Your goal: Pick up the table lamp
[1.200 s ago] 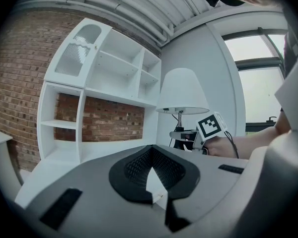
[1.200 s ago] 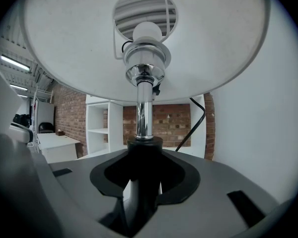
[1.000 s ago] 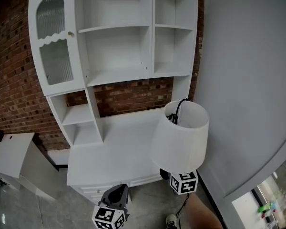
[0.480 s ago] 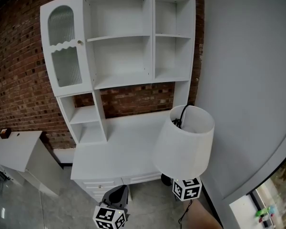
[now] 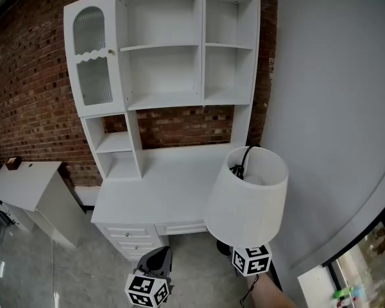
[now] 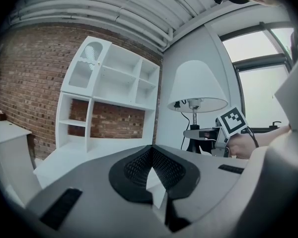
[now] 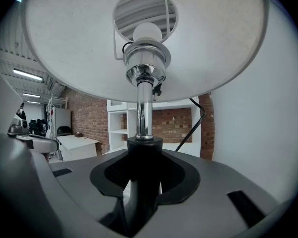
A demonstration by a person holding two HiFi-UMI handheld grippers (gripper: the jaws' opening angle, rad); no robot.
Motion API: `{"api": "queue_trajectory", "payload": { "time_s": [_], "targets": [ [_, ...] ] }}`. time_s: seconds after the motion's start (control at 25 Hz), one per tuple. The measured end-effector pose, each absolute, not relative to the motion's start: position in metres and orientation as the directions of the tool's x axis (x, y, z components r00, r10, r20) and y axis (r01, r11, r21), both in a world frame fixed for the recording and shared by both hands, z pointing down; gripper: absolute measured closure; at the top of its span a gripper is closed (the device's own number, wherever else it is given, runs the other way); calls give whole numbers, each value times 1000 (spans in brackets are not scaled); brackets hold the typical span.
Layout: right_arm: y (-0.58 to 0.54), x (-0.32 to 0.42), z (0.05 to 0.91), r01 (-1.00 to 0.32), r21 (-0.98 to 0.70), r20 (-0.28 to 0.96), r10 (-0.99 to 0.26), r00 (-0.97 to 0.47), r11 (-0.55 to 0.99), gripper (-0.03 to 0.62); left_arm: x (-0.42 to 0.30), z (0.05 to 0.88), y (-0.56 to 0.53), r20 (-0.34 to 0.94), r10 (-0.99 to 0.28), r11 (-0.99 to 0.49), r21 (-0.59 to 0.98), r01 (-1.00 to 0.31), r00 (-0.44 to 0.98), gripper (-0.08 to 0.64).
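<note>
Nearest: your left gripper (image 5: 158, 254). Jaws clenched tip to tip, nothing betw. them. Head view cuts off its marker cube at the bottom edge.

Your right gripper (image 7: 145, 157) grasps the table lamp (image 5: 247, 194) by the black neck at the stem's foot. Lamp is upright, off the desk, in the air before the desk's right end, near the grey wall (image 5: 333, 108).

Head view: shade hides the grip; only the marker cube + a bit of your forearm (image 5: 269, 295) show under it. Right gripper view gives the grip, chrome stem (image 7: 144, 108) + bulb up inside the shade. Left gripper view has the lamp side-on w/ your hand (image 6: 243, 145) on the right gripper, and a window (image 6: 268, 88) behind.

Black cord (image 5: 242, 156) shows at the shade's top opening; lower end cut off.

Beyond: white desk (image 5: 154, 191) w/ drawers, white hutch (image 5: 163, 43) on it, ribbed glass door top left, brick wall (image 5: 25, 95) behind. Small white table (image 5: 25, 185) far left; dark obj on it too small to ID.
</note>
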State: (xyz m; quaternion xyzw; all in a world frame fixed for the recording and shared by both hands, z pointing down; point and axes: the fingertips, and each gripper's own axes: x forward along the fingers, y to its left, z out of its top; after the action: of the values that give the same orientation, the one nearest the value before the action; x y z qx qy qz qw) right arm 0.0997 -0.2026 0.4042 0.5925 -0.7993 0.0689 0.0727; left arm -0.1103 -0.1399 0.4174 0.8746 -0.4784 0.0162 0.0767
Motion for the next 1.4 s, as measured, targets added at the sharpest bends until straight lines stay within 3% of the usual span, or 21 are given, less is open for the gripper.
{"api": "queue_trajectory", "payload": {
  "time_s": [0.68,1.4],
  "targets": [
    [-94,151,413,-958,-41,190,-939,-285,283,448,-88,423,-79,107,-863,-481,124,-868,494,561],
    [-65,187,415,-961,-56,181,-944,-276,270,448,-53,416,-65,101,-859,-494,98,-864,503,561]
  ]
}}
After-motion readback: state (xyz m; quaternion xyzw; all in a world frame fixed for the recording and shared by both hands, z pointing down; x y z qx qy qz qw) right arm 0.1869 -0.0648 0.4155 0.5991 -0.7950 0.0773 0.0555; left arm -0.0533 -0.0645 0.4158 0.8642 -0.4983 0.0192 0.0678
